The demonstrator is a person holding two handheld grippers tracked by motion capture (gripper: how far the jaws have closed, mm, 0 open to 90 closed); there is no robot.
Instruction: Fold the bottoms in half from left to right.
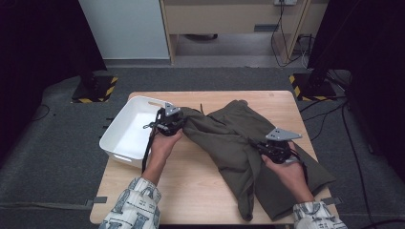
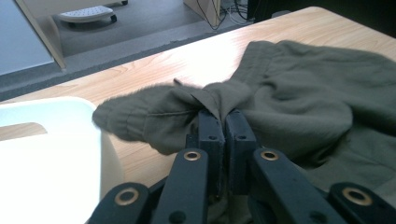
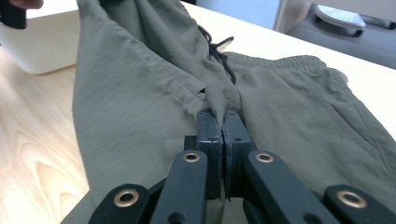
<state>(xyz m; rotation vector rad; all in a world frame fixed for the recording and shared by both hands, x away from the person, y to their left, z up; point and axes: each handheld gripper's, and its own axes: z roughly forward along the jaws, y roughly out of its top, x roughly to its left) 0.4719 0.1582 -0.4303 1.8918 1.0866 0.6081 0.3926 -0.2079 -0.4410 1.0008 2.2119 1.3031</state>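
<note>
Olive-green trousers (image 1: 239,143) lie crumpled across the right half of the wooden table (image 1: 191,186). My left gripper (image 1: 184,123) is shut on a bunched fold of the trousers (image 2: 187,112) close to the white bin, lifting it off the wood. At the table's right my right gripper (image 1: 258,145) is shut on a pinch of the trousers (image 3: 140,93); cloth runs from its jaws toward the left hand. A dark drawstring (image 3: 219,46) hangs by the elastic waistband (image 3: 280,63).
A white plastic bin (image 1: 129,129) stands at the table's left edge, hanging partly over it; its wall (image 2: 56,154) sits just left of my left gripper. Beyond the table are grey carpet, a wooden cabinet (image 1: 229,19) and black stands with yellow-striped bases (image 1: 95,88).
</note>
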